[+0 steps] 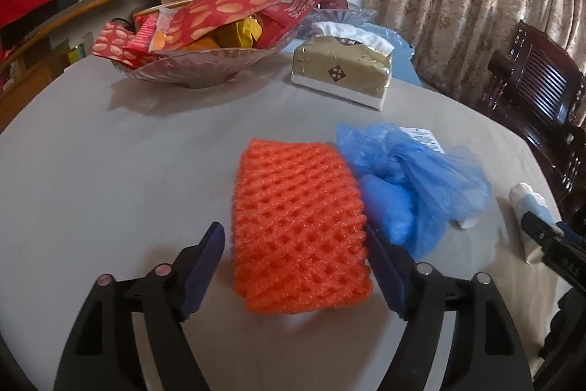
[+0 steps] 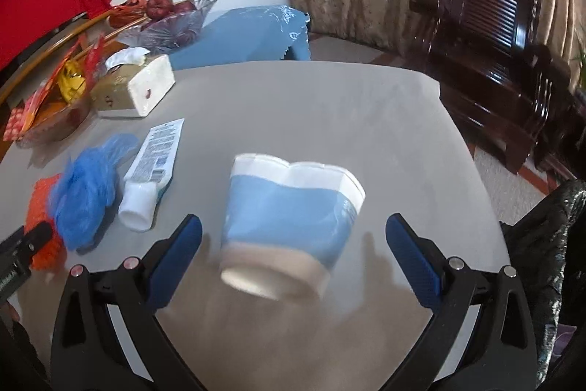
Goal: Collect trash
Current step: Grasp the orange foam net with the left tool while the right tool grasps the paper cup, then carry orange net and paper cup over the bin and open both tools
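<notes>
Though both tongs [image 1: 293, 259] [image 2: 293, 244] gape empty, blurred blue cup [image 2: 289, 222] between right pair.

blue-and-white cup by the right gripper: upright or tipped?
Tipped. The cup lies on its side on the table, between the open right gripper fingers, untouched.

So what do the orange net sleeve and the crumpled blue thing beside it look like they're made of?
Orange net sleeve: apparently soft foam mesh, matte and slightly fuzzy, with puffy strands around open diamond holes. Blue bag: thin plastic film, seemingly; translucent, finely wrinkled and bunched, with a printed white label on it.
</notes>
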`<move>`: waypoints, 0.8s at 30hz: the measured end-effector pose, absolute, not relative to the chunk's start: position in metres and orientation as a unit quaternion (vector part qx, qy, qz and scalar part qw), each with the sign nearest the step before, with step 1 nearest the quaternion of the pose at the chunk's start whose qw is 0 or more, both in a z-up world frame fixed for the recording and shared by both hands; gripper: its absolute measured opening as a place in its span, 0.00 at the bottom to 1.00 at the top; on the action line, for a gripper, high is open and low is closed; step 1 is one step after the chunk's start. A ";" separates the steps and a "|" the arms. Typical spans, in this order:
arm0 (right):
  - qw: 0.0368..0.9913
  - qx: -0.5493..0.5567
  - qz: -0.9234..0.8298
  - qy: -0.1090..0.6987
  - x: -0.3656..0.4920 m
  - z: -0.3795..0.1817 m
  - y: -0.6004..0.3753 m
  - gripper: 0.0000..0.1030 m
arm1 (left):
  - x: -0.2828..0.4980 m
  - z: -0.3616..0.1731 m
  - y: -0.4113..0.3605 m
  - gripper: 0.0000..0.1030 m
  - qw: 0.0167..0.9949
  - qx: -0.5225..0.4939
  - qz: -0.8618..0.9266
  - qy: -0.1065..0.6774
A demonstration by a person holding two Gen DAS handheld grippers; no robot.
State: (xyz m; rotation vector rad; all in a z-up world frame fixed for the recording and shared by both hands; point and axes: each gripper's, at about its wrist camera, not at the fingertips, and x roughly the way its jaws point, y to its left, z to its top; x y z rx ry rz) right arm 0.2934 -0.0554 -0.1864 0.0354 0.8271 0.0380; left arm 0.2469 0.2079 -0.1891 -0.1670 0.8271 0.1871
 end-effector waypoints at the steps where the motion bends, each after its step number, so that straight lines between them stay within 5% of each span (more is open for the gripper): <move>1: 0.913 0.017 0.016 0.407 0.296 -0.188 -0.055 0.94 | 0.248 -0.191 0.208 0.74 0.907 -0.081 0.091 0.403; 3: 0.908 0.025 0.022 0.418 0.300 -0.191 -0.057 0.84 | 0.253 -0.195 0.208 0.74 0.903 -0.085 0.089 0.411; 4: 0.902 0.031 0.032 0.428 0.301 -0.194 -0.058 0.69 | 0.255 -0.198 0.208 0.73 0.900 -0.090 0.087 0.417; 8: 0.904 0.027 0.057 0.423 0.297 -0.191 -0.060 0.62 | 0.253 -0.196 0.207 0.58 0.902 -0.099 0.084 0.411; 12: 0.909 0.029 0.076 0.409 0.283 -0.177 -0.062 0.60 | 0.241 -0.186 0.203 0.49 0.909 -0.099 0.086 0.396; 24: 0.919 0.015 0.117 0.377 0.228 -0.136 -0.068 0.57 | 0.175 -0.142 0.175 0.44 0.926 -0.091 0.085 0.357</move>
